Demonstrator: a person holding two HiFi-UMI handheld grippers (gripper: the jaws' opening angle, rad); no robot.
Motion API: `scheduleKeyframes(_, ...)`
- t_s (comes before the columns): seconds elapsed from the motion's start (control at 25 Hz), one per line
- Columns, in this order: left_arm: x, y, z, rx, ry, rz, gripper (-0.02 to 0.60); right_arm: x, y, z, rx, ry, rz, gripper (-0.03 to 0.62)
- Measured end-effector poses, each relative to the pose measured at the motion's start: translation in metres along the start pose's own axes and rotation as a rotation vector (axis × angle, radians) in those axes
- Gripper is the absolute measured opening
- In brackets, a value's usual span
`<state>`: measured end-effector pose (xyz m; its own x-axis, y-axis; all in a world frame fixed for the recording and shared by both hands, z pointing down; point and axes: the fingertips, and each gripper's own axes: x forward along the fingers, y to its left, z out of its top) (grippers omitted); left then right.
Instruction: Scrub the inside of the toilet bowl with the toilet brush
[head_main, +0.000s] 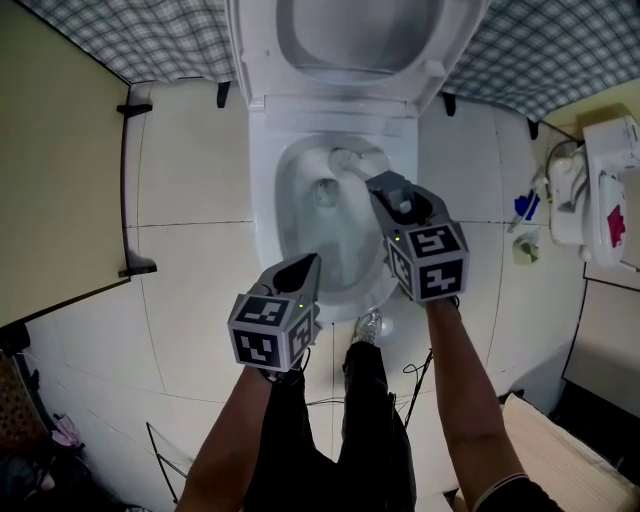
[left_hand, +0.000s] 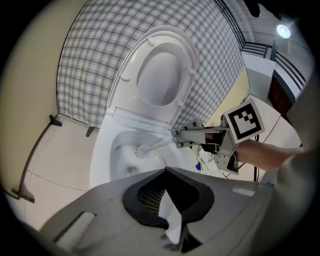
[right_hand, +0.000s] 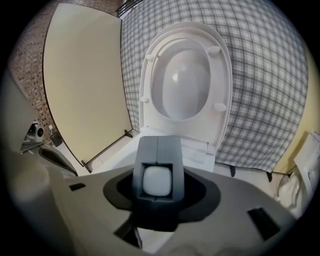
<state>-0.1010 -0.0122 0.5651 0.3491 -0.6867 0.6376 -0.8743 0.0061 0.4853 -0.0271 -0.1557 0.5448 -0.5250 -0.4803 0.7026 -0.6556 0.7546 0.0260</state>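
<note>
The white toilet bowl (head_main: 285, 215) stands with its seat and lid (head_main: 350, 40) raised. My right gripper (head_main: 385, 190) reaches over the bowl's right rim, shut on the white handle of the toilet brush. The brush head (head_main: 345, 160) lies inside the bowl at its far side. From the left gripper view, the right gripper (left_hand: 182, 137) holds the handle (left_hand: 162, 142), and the brush head (left_hand: 141, 149) rests against the inner wall. In the right gripper view the handle's end (right_hand: 157, 181) sits between the jaws. My left gripper (head_main: 305, 268) hovers at the bowl's near rim, shut and holding nothing.
A beige partition (head_main: 50, 170) stands on the left and a checked wall (head_main: 150, 40) lies behind the toilet. At the right are a white fixture (head_main: 600, 190) and a blue item (head_main: 525, 207) on the tiled floor. The person's leg and shoe (head_main: 368, 325) are just in front of the bowl.
</note>
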Motion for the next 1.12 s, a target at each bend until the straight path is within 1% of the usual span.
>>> scheduleKeyframes(0.16, 0.0, 0.006, -0.006, -0.009, 0.011, 0.01, 0.008, 0.013, 0.008, -0.013, 0.022, 0.027, 0.016, 0.195)
scheduleKeyframes(0.36, -0.002, 0.011, -0.013, -0.019, 0.017, 0.019, 0.008, 0.036, 0.03, -0.062, 0.032, 0.137, 0.054, 0.195)
scheduleKeyframes(0.48, -0.003, 0.019, -0.015, -0.022, 0.015, 0.026, 0.008, 0.041, 0.04, -0.077, 0.039, 0.159, 0.066, 0.195)
scheduleKeyframes(0.6, -0.004, 0.022, -0.02, -0.024, 0.021, 0.032, 0.008, 0.035, 0.041, -0.073, 0.028, 0.142, 0.068, 0.195)
scheduleKeyframes(0.68, -0.005, 0.019, -0.019, -0.021, 0.022, 0.028, 0.008, 0.024, 0.034, -0.061, 0.012, 0.118, 0.057, 0.195)
scheduleKeyframes(0.76, -0.007, 0.015, -0.014, -0.012, 0.017, 0.021, 0.008, 0.01, 0.024, -0.043, -0.003, 0.087, 0.036, 0.195)
scheduleKeyframes(0.88, -0.008, 0.011, -0.005, 0.0, 0.008, 0.016, 0.008, -0.008, 0.005, -0.021, -0.015, 0.051, -0.019, 0.195)
scheduleKeyframes(1.0, -0.008, 0.006, -0.001, 0.005, 0.003, 0.014, 0.008, -0.015, -0.008, -0.014, -0.023, 0.055, -0.065, 0.195)
scheduleKeyframes(1.12, -0.006, 0.003, 0.001, 0.009, 0.001, 0.01, 0.008, -0.014, -0.015, -0.015, -0.026, 0.066, -0.086, 0.193)
